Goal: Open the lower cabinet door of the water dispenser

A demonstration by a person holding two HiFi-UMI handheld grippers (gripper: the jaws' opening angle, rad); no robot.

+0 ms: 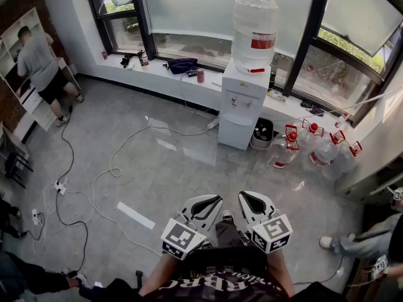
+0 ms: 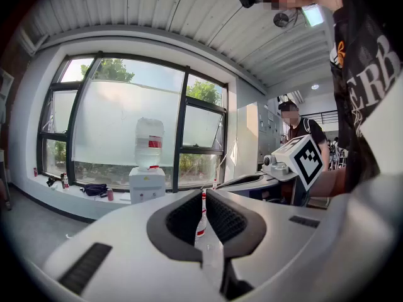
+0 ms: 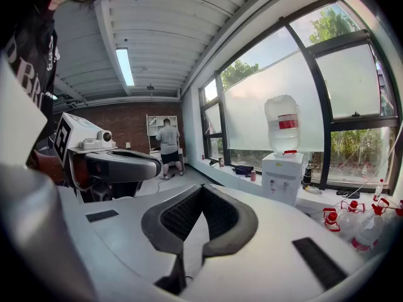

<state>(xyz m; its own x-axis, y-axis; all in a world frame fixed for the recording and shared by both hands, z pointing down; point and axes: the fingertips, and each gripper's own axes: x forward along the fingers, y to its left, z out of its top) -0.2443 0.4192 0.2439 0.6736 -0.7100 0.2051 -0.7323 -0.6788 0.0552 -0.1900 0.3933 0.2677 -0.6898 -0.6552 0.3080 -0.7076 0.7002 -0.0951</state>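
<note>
At the upper centre of the head view stands one water dispenser point(image 1: 242, 109), its lower cabinet door point(image 1: 238, 131) closed. Four red-capped bottles point(image 1: 327, 151) sit just to its right. Open grey floor point(image 1: 189, 168) separates it from the left gripper point(image 1: 203, 207) and right gripper point(image 1: 257, 203) at the bottom edge, and cables point(image 1: 113, 168) trail at left. In the left gripper view the jaws are together and empty, with the dispenser far off, left of centre. In the right gripper view the jaws are together and empty, with the dispenser at right.

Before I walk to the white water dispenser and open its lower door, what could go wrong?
White cables lie looped across the grey floor on the way; a foot could catch.
Clear bottles with red caps stand close beside the white water dispenser; a foot might knock them.
A large clear water bottle sits on top; a hard pull on the lower door may rock it.
</note>
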